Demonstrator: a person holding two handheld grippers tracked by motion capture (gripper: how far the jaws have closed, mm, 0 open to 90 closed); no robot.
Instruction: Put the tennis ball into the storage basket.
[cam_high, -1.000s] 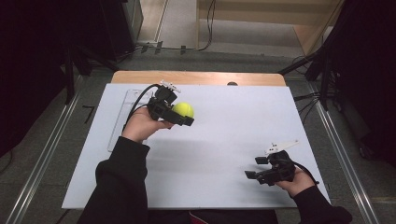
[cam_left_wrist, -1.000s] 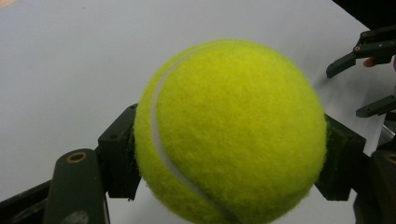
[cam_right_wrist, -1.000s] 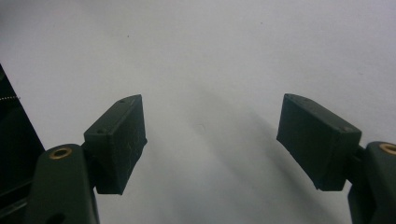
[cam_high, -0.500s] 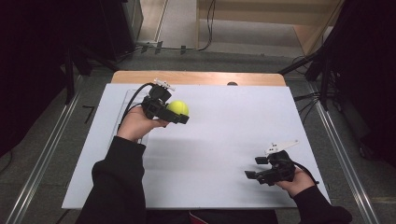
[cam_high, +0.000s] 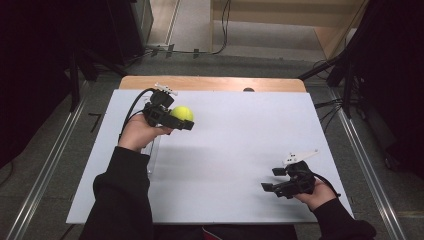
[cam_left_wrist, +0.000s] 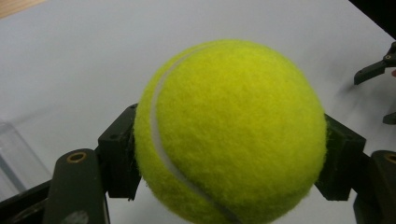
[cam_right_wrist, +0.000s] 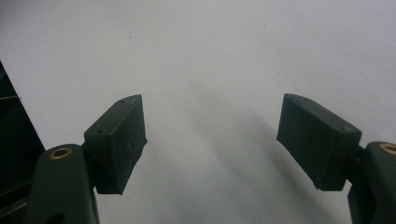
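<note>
Ball: a yellow tennis ball (cam_high: 182, 113) with a white seam, held above the white sheet (cam_high: 235, 150), over the sheet's far left part.
Left gripper: the left gripper (cam_high: 181, 119) has its two black pads pressed on opposite sides of the ball; in the left gripper view the ball (cam_left_wrist: 231, 133) sits squarely between them.
Clear tray: a see-through tray (cam_high: 153, 150) lies on the sheet just nearer the person than the ball, partly under the left hand (cam_high: 137, 132); its corner shows at the lower left of the left gripper view.
Right gripper: the right gripper (cam_high: 272, 180) rests well apart from the ball, at the near right part of the sheet, jaws spread wide with only bare sheet between them (cam_right_wrist: 210, 135).
In the way: the sheet between ball and right gripper is bare.
Table: a wooden edge (cam_high: 210, 83) shows just beyond the sheet, past the ball.
Change: against the earlier high view, the ball and left gripper have shifted a little toward the table's far left; the grip looks the same. The right gripper lies where it was.
</note>
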